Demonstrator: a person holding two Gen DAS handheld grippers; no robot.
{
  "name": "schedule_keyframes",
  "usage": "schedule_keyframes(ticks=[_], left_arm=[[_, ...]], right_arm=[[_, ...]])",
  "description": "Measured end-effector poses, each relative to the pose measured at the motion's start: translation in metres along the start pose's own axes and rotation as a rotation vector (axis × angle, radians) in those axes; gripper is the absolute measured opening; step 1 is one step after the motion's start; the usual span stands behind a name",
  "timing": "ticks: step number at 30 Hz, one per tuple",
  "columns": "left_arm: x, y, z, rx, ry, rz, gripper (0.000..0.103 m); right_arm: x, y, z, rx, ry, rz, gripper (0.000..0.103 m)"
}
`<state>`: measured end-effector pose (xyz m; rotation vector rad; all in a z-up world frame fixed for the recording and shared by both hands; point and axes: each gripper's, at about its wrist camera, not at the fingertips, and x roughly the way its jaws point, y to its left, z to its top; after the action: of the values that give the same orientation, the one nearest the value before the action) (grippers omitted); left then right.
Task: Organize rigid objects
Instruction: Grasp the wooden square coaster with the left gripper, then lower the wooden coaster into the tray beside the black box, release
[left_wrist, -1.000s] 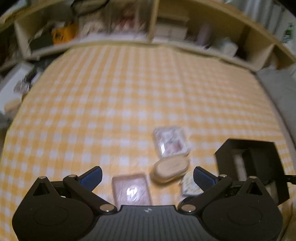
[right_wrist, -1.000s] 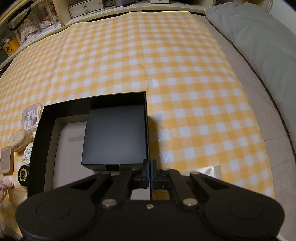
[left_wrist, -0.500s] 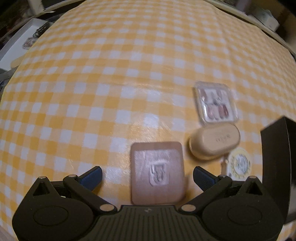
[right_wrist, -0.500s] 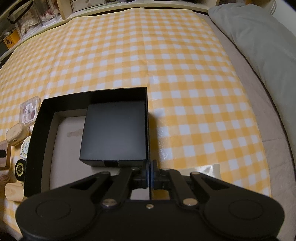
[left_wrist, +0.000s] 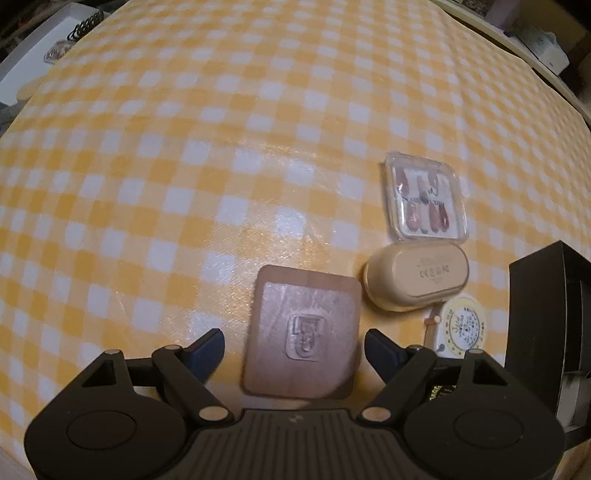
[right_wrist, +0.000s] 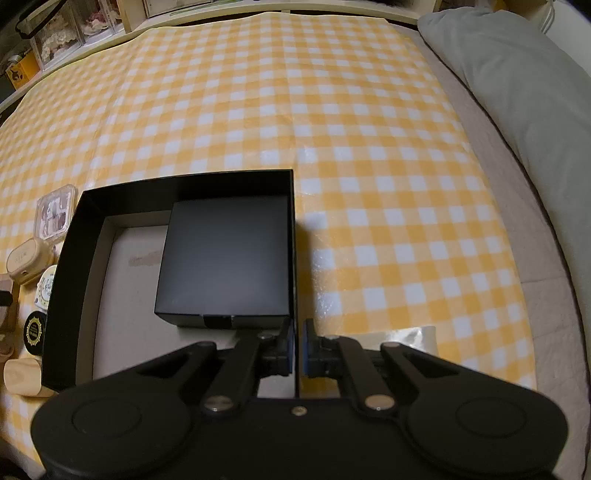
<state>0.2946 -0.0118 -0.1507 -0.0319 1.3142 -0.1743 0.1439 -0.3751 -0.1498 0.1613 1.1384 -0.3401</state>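
Observation:
A flat pinkish-brown square case (left_wrist: 303, 328) with an embossed mark lies on the yellow checked cloth. My left gripper (left_wrist: 295, 345) straddles it from above, and its jaws are closing with the case between them; the blue pads (left_wrist: 210, 347) still stand off its sides. A beige oval case (left_wrist: 417, 282), a clear nail case (left_wrist: 424, 201) and a pale round tin (left_wrist: 463, 325) lie to its right. My right gripper (right_wrist: 296, 347) is shut on the right wall of the open black box (right_wrist: 184, 182), which holds a smaller black box (right_wrist: 225, 258).
Left of the black box lie the clear case (right_wrist: 55, 214), the beige case (right_wrist: 27, 260), a black round disc (right_wrist: 35, 328) and a wooden piece (right_wrist: 22, 373). A grey pillow (right_wrist: 517, 74) lies at the right. Shelves (right_wrist: 74, 29) run along the back.
My left gripper has dropped towards the cloth and tipped downward, so the square case now sits between its jaws, which have narrowed. The right gripper and black box have stayed put.

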Motion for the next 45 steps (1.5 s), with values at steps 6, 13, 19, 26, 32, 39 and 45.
schedule_keyframes(ticks=[6,13,19,26,32,39,45], left_arm=[[0.004,-0.015,-0.005,0.070,-0.013,0.019,0.081],[0.003,-0.028,-0.008,0.170,-0.021,0.085,0.064],[-0.013,-0.016,0.000,0.078,-0.057,0.037,0.064],[-0.043,-0.015,0.006,-0.029,-0.119,-0.065,0.064],[-0.072,-0.037,-0.004,-0.029,-0.156,-0.183,0.064],[-0.090,-0.098,-0.027,0.078,-0.162,-0.322,0.064],[-0.083,-0.155,-0.038,0.174,-0.166,-0.367,0.064]], right_arm=[[0.001,0.000,0.000,-0.002,0.001,-0.001,0.004],[0.001,0.003,-0.001,0.000,0.000,-0.002,0.004],[0.001,0.004,-0.001,-0.001,-0.001,-0.003,0.004],[0.001,0.005,-0.001,-0.001,-0.001,-0.003,0.004],[0.002,0.003,-0.001,-0.002,-0.001,-0.004,0.004],[0.002,0.004,-0.001,-0.001,0.000,-0.004,0.004],[0.002,0.005,-0.001,0.000,-0.001,-0.005,0.004]])
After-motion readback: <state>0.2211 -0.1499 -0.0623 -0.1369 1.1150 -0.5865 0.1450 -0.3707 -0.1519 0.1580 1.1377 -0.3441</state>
